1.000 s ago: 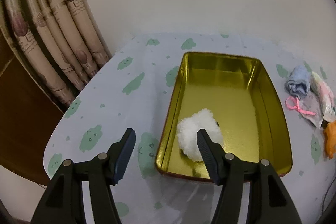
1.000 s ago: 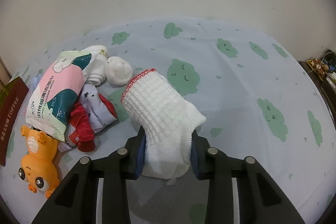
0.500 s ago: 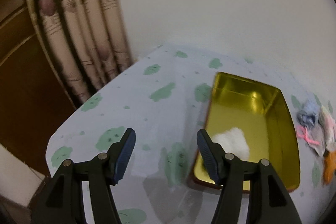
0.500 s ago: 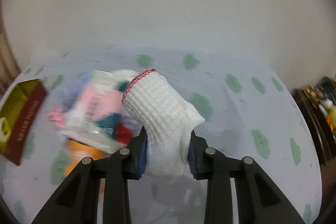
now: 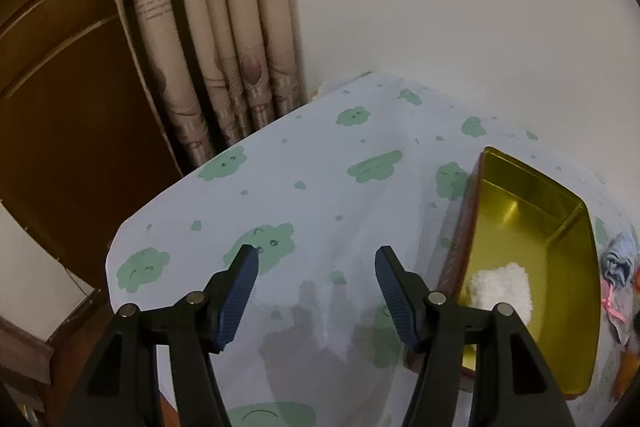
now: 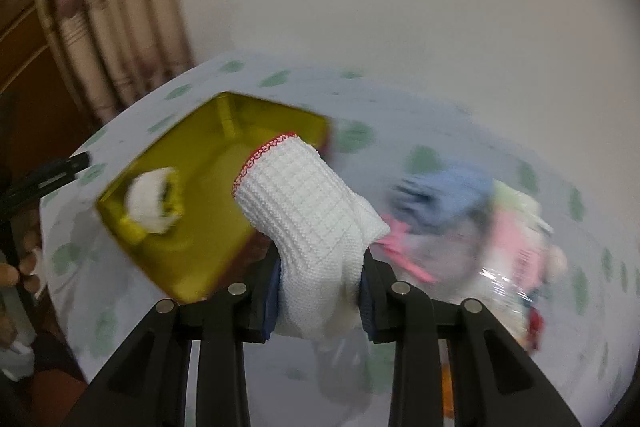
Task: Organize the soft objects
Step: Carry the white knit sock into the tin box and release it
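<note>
My right gripper is shut on a white knitted glove with a red-trimmed cuff, held above the table beside the gold tin. A white fluffy toy lies inside the tin near its left end. In the left wrist view my left gripper stands open over bare tablecloth, left of the gold tin, with nothing between its fingers. The fluffy toy shows at the tin's near end, partly behind the right finger.
A blurred heap of soft things lies right of the tin: a blue cloth, a pink ribbon and a pink packet. The blue cloth also shows beyond the tin. Curtains and a wooden door stand past the table's left edge.
My right gripper has swung left with the glove, from over the heap to beside the tin. My left gripper has drawn left away from the tin, staying open.
</note>
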The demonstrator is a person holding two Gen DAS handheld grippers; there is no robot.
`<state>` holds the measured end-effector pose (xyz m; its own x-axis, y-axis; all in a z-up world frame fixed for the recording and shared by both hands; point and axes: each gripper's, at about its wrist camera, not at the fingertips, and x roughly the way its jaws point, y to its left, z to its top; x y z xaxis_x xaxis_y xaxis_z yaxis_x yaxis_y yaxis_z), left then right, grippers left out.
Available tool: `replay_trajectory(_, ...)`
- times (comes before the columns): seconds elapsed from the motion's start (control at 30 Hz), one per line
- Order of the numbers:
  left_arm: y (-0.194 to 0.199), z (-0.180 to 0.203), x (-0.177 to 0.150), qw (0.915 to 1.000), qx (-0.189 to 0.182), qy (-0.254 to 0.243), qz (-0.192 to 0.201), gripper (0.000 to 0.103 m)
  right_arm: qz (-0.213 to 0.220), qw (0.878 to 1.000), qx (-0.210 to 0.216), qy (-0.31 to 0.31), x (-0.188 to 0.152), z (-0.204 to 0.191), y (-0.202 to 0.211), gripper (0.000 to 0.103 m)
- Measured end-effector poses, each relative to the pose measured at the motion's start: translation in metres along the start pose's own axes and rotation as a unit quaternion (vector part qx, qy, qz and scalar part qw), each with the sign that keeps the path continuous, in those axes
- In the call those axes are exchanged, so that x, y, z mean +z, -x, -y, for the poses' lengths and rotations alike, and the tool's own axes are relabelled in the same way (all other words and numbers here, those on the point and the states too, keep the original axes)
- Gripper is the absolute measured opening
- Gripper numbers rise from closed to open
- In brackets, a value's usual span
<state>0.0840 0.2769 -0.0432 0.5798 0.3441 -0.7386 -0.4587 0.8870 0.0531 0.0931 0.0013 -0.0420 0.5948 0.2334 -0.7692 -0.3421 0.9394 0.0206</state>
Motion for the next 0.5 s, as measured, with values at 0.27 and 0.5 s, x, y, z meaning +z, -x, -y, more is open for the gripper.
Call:
replay_trajectory(0.27, -0.009, -0.009, 0.001, 0.9996, -0.001, 0.020, -0.018, 0.062, -0.006, 0.999, 0.019, 0.039, 0.025, -0.060, -0.035, 0.030)
replay_trajectory(0.5, -0.013, -0.016, 0.001, 0.9989, 0.008, 0.036, -0.029, 0.062, -0.025, 0.998, 0.013, 0.058, 0.036, -0.088, -0.072, 0.030)
